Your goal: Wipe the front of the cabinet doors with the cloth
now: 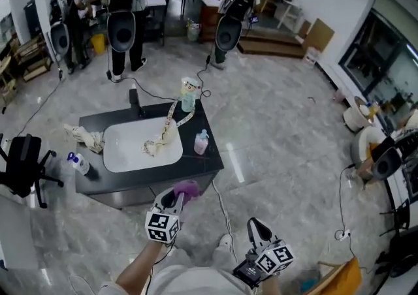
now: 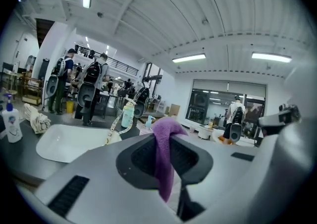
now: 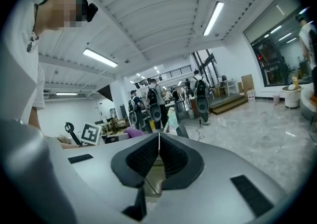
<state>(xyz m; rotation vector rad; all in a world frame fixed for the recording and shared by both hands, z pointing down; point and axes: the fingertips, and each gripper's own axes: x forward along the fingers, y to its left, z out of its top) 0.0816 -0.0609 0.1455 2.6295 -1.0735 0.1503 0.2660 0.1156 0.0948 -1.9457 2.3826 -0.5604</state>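
Observation:
A purple cloth (image 2: 164, 158) hangs pinched between the jaws of my left gripper (image 2: 166, 154), its top bunched above them. In the head view that left gripper (image 1: 175, 200) holds the purple cloth (image 1: 186, 188) just in front of the dark sink cabinet (image 1: 130, 190), near the cabinet's front right corner. The cabinet's door fronts are hidden from above. My right gripper (image 1: 256, 228) hangs lower right, away from the cabinet, and its jaws (image 3: 158, 156) are shut with nothing between them.
The cabinet top holds a white sink (image 1: 140, 143), a black tap (image 1: 134, 99), a beige rag (image 1: 87, 137), a spray bottle (image 1: 79, 163), a pink bottle (image 1: 202, 141) and a green bottle (image 1: 188, 99). A black chair (image 1: 23, 163) stands left. People stand behind.

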